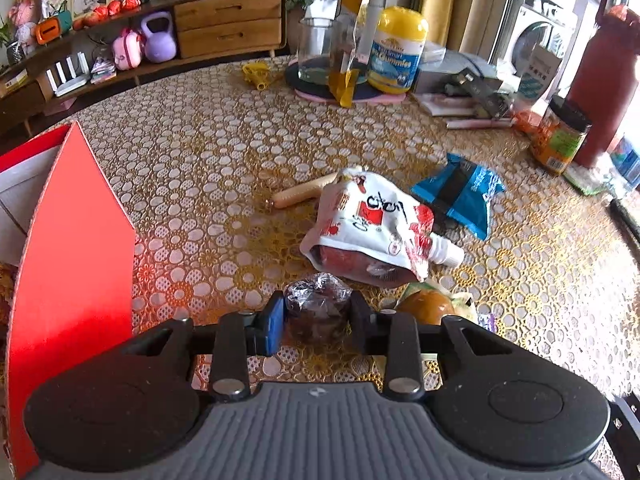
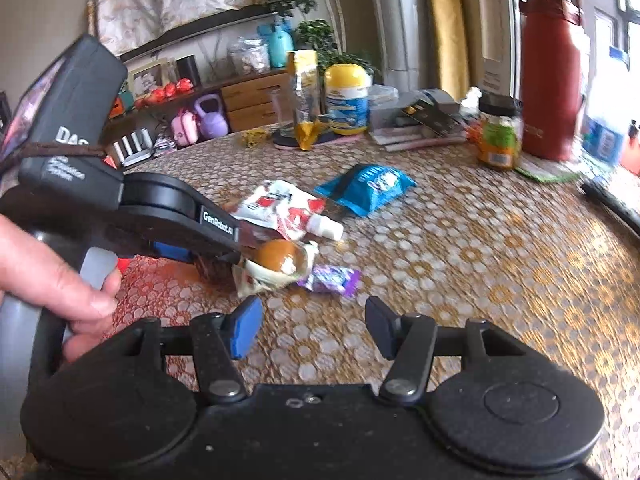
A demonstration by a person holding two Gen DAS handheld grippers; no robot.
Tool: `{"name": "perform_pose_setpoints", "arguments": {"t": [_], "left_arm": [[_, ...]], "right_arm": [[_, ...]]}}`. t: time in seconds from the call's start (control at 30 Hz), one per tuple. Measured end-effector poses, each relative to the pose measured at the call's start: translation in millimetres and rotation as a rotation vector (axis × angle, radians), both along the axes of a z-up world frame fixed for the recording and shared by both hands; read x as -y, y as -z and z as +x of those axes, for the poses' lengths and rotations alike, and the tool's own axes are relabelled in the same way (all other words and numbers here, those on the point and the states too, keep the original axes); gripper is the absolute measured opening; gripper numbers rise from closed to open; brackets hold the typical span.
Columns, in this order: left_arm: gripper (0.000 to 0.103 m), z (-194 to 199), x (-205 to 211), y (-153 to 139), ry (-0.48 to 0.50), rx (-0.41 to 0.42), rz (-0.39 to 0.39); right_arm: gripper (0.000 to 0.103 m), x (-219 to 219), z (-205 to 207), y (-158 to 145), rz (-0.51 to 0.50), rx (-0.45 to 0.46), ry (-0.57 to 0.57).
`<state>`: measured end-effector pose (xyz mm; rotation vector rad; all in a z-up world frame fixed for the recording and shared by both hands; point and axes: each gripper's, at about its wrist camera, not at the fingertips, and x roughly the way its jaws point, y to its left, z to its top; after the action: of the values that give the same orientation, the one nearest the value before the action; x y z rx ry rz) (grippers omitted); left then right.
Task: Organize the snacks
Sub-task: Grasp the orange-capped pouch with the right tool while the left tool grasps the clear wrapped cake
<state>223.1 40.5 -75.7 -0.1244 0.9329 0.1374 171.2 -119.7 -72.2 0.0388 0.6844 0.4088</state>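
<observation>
Left wrist view, left hand-held gripper [image 1: 316,316] clamping dark wrapped snack [image 1: 316,304], red box [image 1: 72,280] beside.

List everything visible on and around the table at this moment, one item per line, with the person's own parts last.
dark wrapped snack: 1, brown in clear wrap, between the left fingers
spouted pouch: 1, white and red, mid-table
blue packet: 1, blue, right of the pouch
sausage: 1, tan, behind the pouch
bun pack: 1, brown bun, beside the left gripper
purple wrapper: 1, purple, right of the bun pack
red box: 1, red, left table edge
yellow-lidded jar: 1, far table
red flask: 1, far right
left gripper: shut on the snack
right gripper: open, nothing between its fingers
hand: 1, holding the left gripper's handle
</observation>
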Motion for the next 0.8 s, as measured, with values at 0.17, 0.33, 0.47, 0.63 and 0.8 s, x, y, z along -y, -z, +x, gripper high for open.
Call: {"name": "perform_pose_setpoints", "arguments": {"t": [0.17,0.33,0.47,0.63,0.8], "left_arm": [[0.033,-6,-7,-10,-0.012,0.026,-0.018],[0.033,-12,-15,-20,-0.027,0.051,-0.034],[0.033,-19,-21,-28,-0.039,0.077,-0.052],[0.033,-30,-26,-38,-0.043,0.102,-0.069],[0.033,-37,-27,-45,-0.04,0.123,-0.073]], "right_arm": [[0.059,-19,15,-1,-0.027,0.034,-0.038],[0.059,-33,31,2,-0.06,0.037,-0.059],[0.063,-40,40,9,-0.068,0.029,-0.069],[0.052,-49,47,17,-0.079,0.03,-0.073],[0.046,-46,43,17,-0.06,0.035,-0.067]]}}
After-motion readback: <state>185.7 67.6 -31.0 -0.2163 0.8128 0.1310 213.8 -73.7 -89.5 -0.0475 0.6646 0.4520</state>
